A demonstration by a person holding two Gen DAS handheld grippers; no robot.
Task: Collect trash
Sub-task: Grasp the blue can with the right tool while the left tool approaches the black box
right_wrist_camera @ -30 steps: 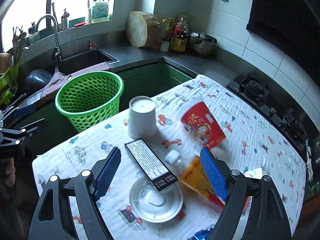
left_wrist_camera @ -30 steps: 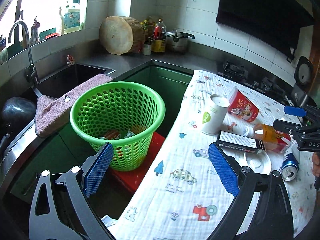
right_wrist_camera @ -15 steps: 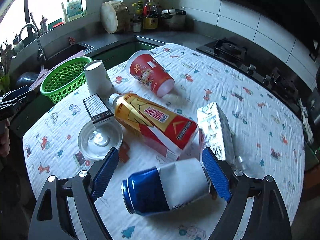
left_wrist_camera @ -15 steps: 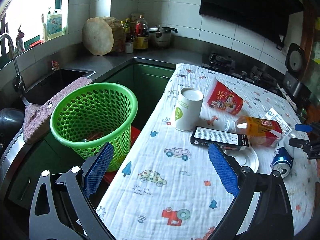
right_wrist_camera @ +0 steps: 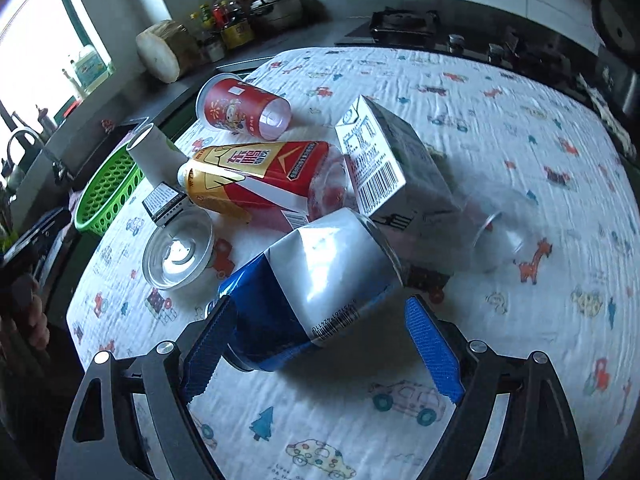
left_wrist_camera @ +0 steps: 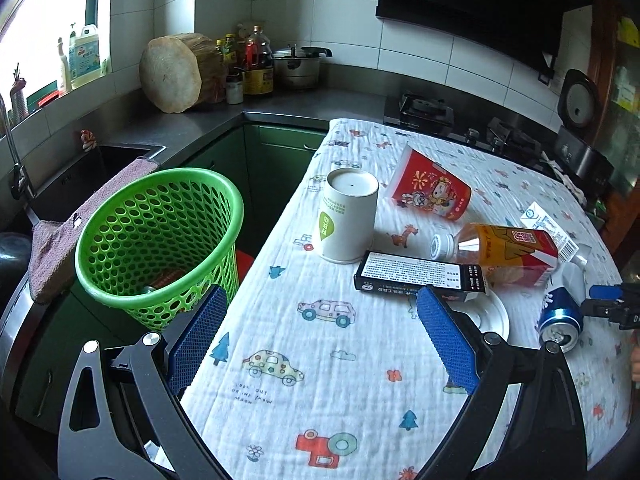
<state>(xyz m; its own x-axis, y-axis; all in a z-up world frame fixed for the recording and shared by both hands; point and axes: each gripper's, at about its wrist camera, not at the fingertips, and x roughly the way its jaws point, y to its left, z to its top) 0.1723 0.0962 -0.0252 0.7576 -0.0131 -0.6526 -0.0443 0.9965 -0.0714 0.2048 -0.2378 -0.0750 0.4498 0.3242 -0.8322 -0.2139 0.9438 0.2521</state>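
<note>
A blue and silver can [right_wrist_camera: 316, 284] lies on its side on the patterned tablecloth [right_wrist_camera: 500, 128], between the open fingers of my right gripper [right_wrist_camera: 320, 344]; the left finger [right_wrist_camera: 204, 352] is at its blue end. The can also shows in the left wrist view [left_wrist_camera: 560, 320]. Behind it lie a red and gold bottle [right_wrist_camera: 260, 180], a white carton [right_wrist_camera: 384, 168], a red cup [right_wrist_camera: 240, 106], a white paper cup [left_wrist_camera: 348, 216], a black box [left_wrist_camera: 420, 272] and a clear lid [right_wrist_camera: 178, 252]. My left gripper [left_wrist_camera: 320, 340] is open and empty above the table's near edge, right of the green basket [left_wrist_camera: 160, 240].
The green basket stands off the table's left edge on a red stool [left_wrist_camera: 244, 260] and holds some trash. A sink [left_wrist_camera: 80, 176] with a towel [left_wrist_camera: 60, 240], a wooden block [left_wrist_camera: 172, 76], bottles and a pot line the counter. A stove [left_wrist_camera: 428, 108] is behind the table.
My right gripper has moved forward and down so the can now lies between its fingers. My left gripper has shifted a little closer to the table.
</note>
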